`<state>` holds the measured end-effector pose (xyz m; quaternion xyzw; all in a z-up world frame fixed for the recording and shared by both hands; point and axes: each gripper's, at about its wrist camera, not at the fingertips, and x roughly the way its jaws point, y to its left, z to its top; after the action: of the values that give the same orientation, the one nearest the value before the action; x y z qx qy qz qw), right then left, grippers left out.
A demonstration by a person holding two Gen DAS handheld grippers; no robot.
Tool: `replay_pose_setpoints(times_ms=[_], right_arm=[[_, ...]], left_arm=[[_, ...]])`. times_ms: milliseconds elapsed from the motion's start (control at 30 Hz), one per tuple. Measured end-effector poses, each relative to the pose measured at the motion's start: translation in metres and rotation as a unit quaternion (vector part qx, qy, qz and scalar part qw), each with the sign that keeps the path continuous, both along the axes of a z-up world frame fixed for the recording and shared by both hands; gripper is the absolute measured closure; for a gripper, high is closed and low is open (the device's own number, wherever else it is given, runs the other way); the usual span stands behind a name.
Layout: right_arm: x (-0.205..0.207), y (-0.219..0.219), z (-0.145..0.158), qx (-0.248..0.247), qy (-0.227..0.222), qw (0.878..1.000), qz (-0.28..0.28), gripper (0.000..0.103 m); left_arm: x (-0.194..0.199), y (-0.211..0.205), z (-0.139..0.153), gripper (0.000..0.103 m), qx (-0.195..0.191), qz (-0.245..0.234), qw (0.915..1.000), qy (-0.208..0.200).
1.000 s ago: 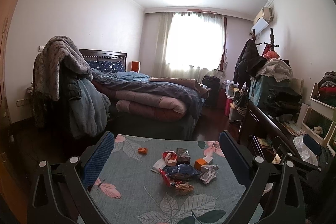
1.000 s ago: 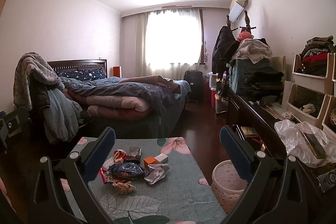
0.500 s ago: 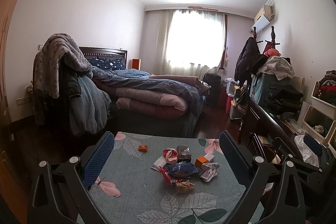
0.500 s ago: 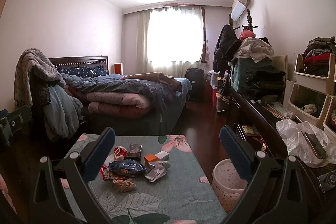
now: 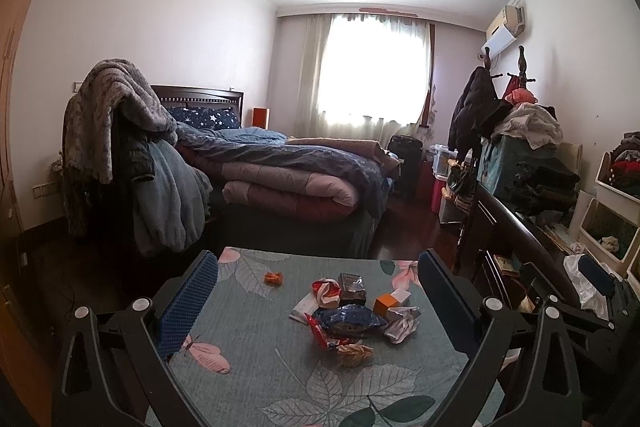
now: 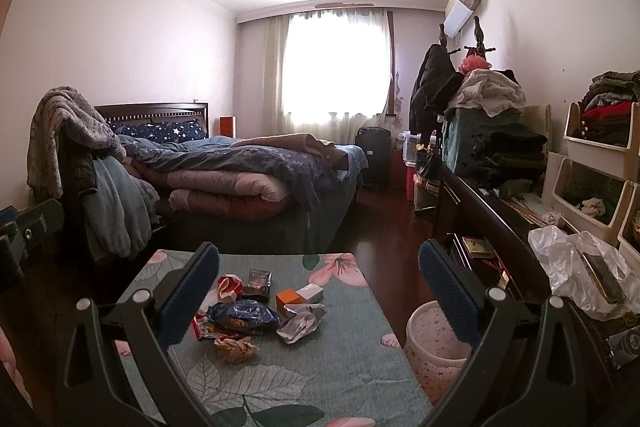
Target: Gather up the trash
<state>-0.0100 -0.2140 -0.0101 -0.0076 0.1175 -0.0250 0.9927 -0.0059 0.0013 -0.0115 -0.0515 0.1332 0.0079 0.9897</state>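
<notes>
Here, both the left gripper point(image 5: 316, 301) and right gripper point(image 6: 318, 291) hover spread wide and empty above the table point(image 6: 340, 355), where the trash pile point(image 6: 256, 311) lies beside the pink bin point(image 6: 434, 347).

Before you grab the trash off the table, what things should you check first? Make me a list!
1. Left gripper open and empty: ok, jaws spread wide.
2. Right gripper open and empty: ok.
3. Trash in sight: ok, blue snack bag, crumpled paper, orange box and other wrappers lie together on the table.
4. Stray piece noticed: ok, small orange scrap sits apart from the pile.
5. Bin ready: ok, pink bin stands beside the table, open top.
6. Bin has room: cannot tell.
</notes>
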Motion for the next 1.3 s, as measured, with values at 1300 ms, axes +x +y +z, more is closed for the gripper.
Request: replay_pose_setpoints(times_ms=[1300], right_arm=[[0.181, -0.006, -0.178, 0.022, 0.239, 0.97, 0.035, 0.003]], left_arm=[[0.203, 0.002, -0.189, 0.004, -0.026, 0.0, 0.9619, 0.272]])
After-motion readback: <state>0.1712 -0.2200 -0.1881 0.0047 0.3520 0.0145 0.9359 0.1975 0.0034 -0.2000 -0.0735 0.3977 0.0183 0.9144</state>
